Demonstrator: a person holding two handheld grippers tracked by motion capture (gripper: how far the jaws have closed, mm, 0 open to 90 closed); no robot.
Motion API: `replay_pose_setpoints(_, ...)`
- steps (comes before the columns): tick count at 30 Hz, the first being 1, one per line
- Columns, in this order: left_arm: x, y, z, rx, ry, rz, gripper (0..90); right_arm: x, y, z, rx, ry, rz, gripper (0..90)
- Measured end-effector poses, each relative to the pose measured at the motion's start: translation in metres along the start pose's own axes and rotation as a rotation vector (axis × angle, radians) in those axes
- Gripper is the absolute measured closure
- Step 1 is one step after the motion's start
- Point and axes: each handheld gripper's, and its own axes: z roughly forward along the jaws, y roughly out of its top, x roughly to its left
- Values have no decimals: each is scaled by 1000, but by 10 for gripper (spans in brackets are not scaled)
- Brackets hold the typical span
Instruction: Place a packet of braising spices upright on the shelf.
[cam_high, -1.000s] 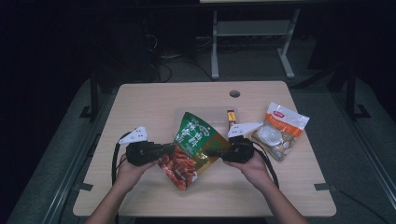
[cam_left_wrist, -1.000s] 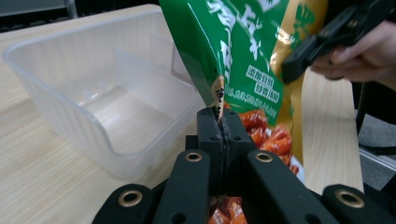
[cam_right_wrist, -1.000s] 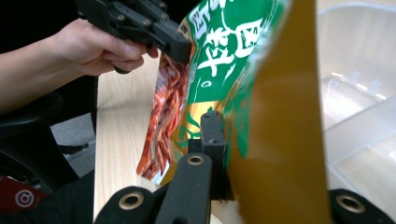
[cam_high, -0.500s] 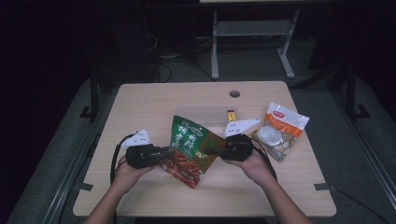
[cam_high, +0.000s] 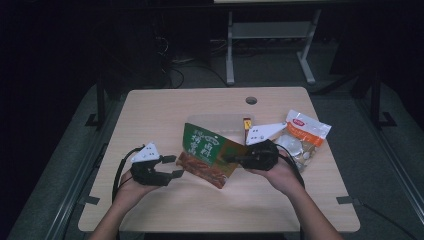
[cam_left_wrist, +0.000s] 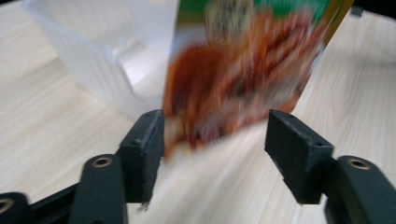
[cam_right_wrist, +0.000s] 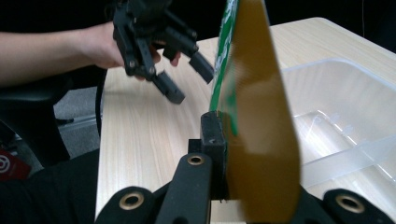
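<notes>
Step in hand, judged: handover of the snack bag (cam_high: 210, 154) from left claw (cam_high: 174, 166) to right claw (cam_high: 234, 159), bag raised off the worktop (cam_high: 150, 107) between the two claws, just in front of the clear plastic bin (cam_high: 220, 122). Left claw spread, jaws just opened, bag's lower edge between them in the left gripper view with no pad pressing it; right claw pressed together on the bag's edge. Next move, likely: carry beyond the right claw and lower into the bin, left claw clear.
</notes>
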Motion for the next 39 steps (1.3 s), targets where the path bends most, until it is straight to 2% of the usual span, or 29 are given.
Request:
replay_pose_setpoints(3,0,-7,-1,31,5,-14,308,0,6,-7,-5,-10,5,900)
replay_pose_setpoints(5,1,-11,-2,51,12,-7,282,0,10,-12,-13,-19,13,900)
replay_pose_setpoints(9,2,-17,-2,66,21,-29,248,-2,19,-22,-30,-46,22,900)
replay_pose_setpoints(19,4,-19,-3,63,47,-27,252,-18,43,-34,-53,-126,72,900)
replay_pose_setpoints(25,4,-20,-2,59,50,-25,252,-28,58,-28,-61,-191,114,900)
replay_pose_setpoints(29,3,-20,-1,76,45,-14,252,-33,65,-21,-66,-224,135,900)
replay_pose_setpoints(33,3,-21,0,77,39,-11,252,-38,68,-13,-68,-248,162,900)
replay_pose_setpoints(39,2,-21,2,75,34,-8,250,-44,70,-3,-64,-253,182,900)
